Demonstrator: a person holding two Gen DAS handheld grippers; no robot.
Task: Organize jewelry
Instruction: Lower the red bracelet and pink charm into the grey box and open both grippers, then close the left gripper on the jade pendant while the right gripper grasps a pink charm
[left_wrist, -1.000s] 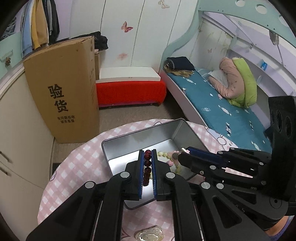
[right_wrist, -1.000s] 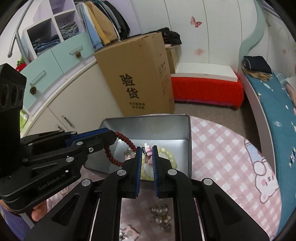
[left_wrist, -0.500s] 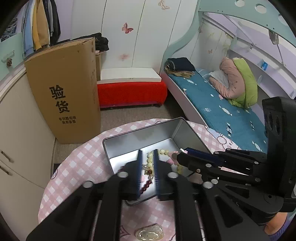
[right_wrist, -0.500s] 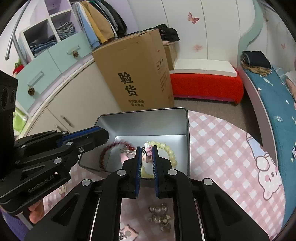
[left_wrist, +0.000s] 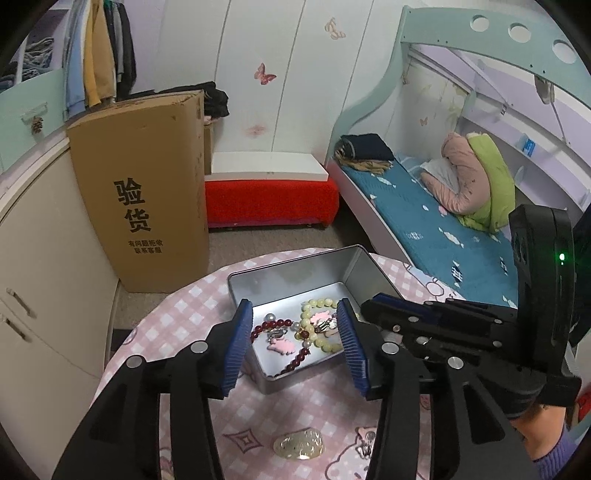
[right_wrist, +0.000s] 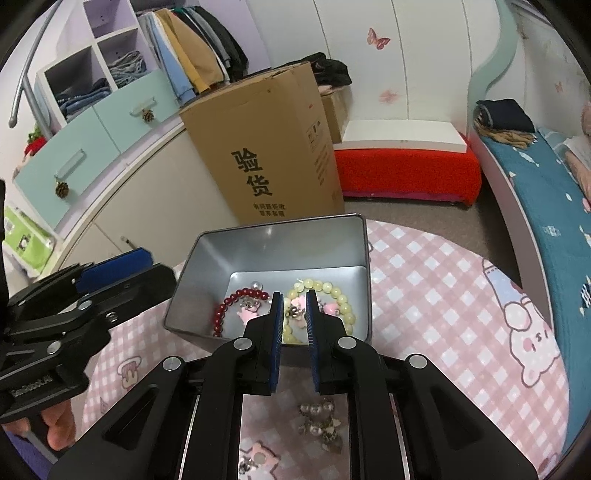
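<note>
My left hand-held gripper (left_wrist: 295, 332) has its jaws spread wide and holds nothing; it hangs over the near end of the tin (left_wrist: 291, 275). Between its blue pads I see the red bracelet (left_wrist: 295, 360) lying on the tin floor, with the yellow bracelet (left_wrist: 321, 304) beside it and pink charms among the beads. My right hand-held gripper (right_wrist: 295, 317) has its jaws nearly together, a narrow gap left between the pads, and I see nothing pinched there. It sits at the tin's (right_wrist: 269, 243) near wall, over the yellow bracelet (right_wrist: 340, 299); the red bracelet (right_wrist: 221, 310) lies to the left of it. Under that gripper, on the pink checked worktop (right_wrist: 443, 295), lies a pearl piece (right_wrist: 321, 421) and a pink charm (right_wrist: 258, 456). A pale oval trinket (left_wrist: 298, 439) rests on the worktop below my left gripper. Beyond the worktop stands a carton (right_wrist: 266, 155) printed "验货", with smaller writing under it that I cannot read. The left gripper's body in the right view carries a mark I read as "GenRobot.AI", though it is blurred.
</note>
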